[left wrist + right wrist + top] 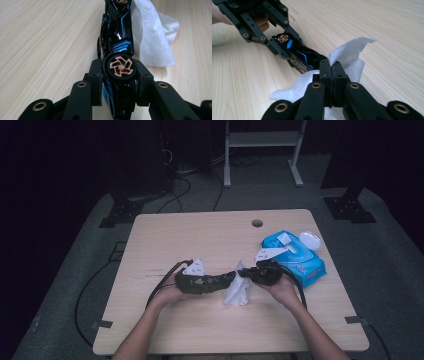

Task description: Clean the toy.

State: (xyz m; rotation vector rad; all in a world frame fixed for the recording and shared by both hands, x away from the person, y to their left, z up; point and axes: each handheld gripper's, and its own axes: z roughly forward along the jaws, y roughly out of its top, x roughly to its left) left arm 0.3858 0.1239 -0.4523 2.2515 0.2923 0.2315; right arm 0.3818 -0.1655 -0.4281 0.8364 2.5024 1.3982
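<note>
Wipes pack (300, 260) (lid raised) sits beside right claw (332, 72) pinching wipe (348, 53); left claw (120, 75) clamps toy car (117, 40).

Wipes pack (295, 257) blocks right; table (165, 240) left open.

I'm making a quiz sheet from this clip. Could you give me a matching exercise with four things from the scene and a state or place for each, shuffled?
Things:
1. toy car
2. white wipe
3. blue wipes pack
4. round hole

States or places:
A. lying on the table's far right part, touched by no claw
B. clamped in the left claw
C. pinched in the right claw
D. in the tabletop near its far edge

Pairs: 1-B, 2-C, 3-A, 4-D
</note>
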